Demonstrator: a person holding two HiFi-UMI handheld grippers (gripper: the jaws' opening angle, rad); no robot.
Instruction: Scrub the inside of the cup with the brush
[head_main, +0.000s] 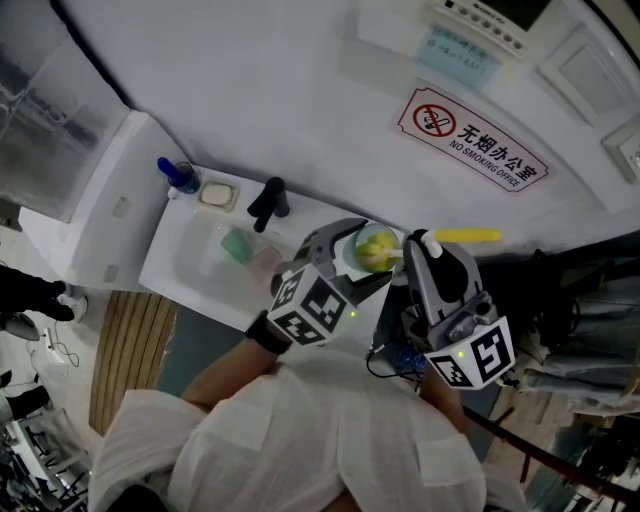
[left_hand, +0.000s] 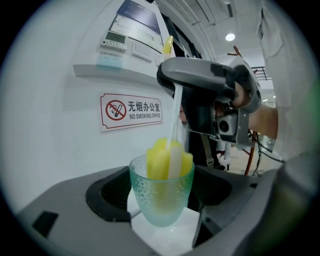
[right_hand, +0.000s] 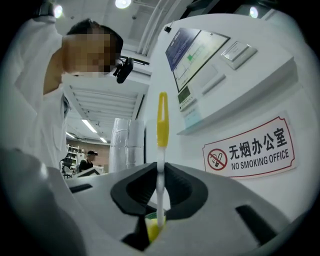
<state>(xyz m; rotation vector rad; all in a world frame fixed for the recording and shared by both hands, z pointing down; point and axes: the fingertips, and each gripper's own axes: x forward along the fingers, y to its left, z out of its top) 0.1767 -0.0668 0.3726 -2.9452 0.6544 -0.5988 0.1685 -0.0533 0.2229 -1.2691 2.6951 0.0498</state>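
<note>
A pale green dimpled glass cup (left_hand: 162, 197) sits upright between the wide jaws of my left gripper (left_hand: 162, 202), which is shut on it and holds it up above the white sink. In the head view the cup (head_main: 358, 258) is at the centre, in front of the left gripper (head_main: 350, 255). A brush with a yellow sponge head (left_hand: 167, 160) stands inside the cup, its white handle (right_hand: 160, 170) rising to a yellow tip (head_main: 470, 236). My right gripper (right_hand: 160, 200) is shut on that handle just above the cup; it shows as well in the left gripper view (left_hand: 210, 90).
Behind the cup is a white wall with a no-smoking sign (head_main: 470, 138) and a control panel (right_hand: 192, 55). The white sink (head_main: 190, 255) lies to the left with a black tap (head_main: 268, 203), a blue bottle (head_main: 178, 176), a soap dish (head_main: 217, 195) and a green item (head_main: 236, 244).
</note>
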